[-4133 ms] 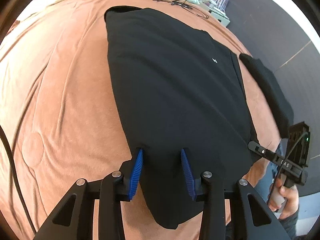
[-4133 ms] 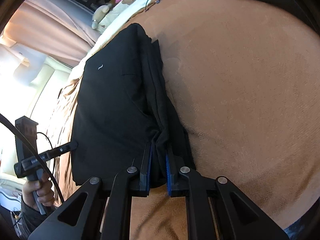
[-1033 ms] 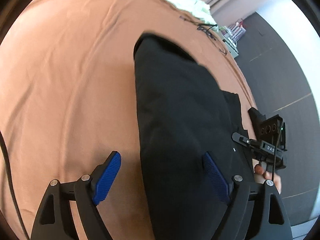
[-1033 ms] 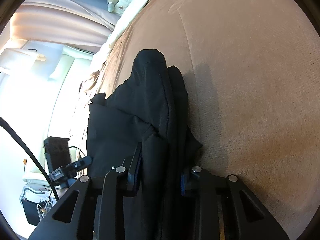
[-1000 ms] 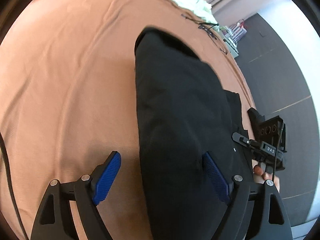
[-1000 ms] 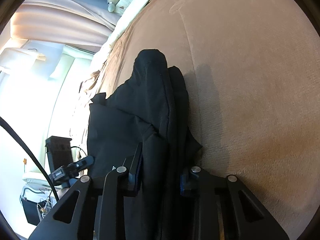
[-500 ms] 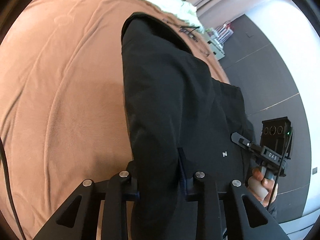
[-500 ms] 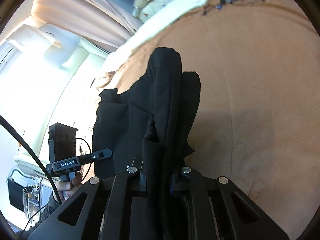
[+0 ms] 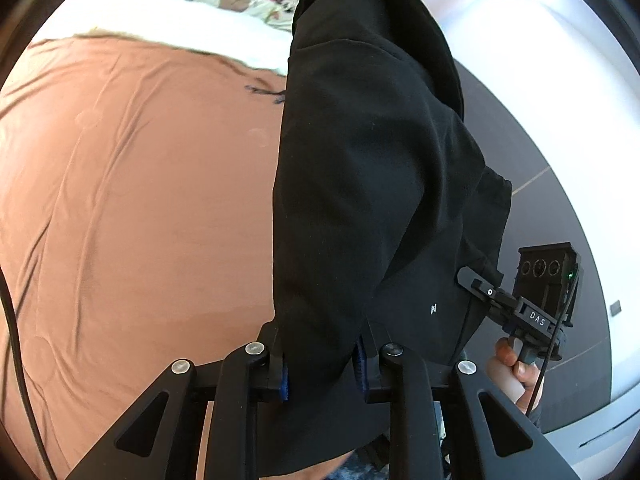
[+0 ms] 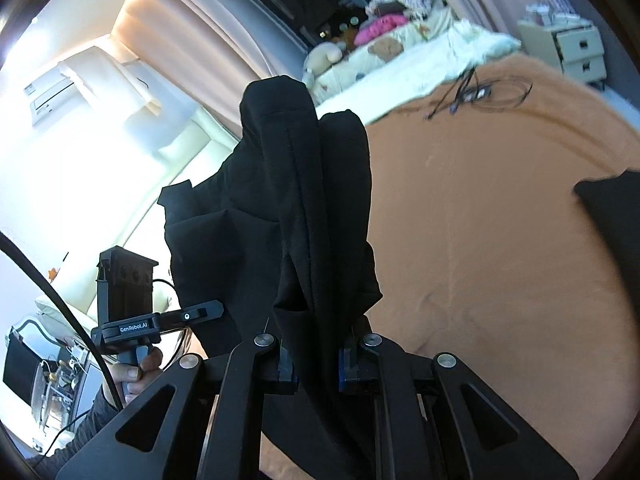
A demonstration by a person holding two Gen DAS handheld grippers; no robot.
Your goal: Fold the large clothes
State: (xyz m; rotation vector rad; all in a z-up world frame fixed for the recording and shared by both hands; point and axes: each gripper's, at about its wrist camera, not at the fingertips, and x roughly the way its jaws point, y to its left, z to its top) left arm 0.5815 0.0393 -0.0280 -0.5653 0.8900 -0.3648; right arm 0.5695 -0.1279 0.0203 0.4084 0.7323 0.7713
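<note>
The black garment [image 9: 372, 184] has risen off the orange bedspread [image 9: 132, 184], left gripper [image 9: 322, 368] and right gripper [image 10: 318, 364] both clamped on it; bunched folds could slip loose.

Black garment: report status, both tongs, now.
Left tongs and right tongs both shut on black garment. Left jaws just closed on it. Garment hanging above brown bedspread. Nothing in the way.

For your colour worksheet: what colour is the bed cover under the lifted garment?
Plain orange-brown bed cover, clearest in the left wrist view.
</note>
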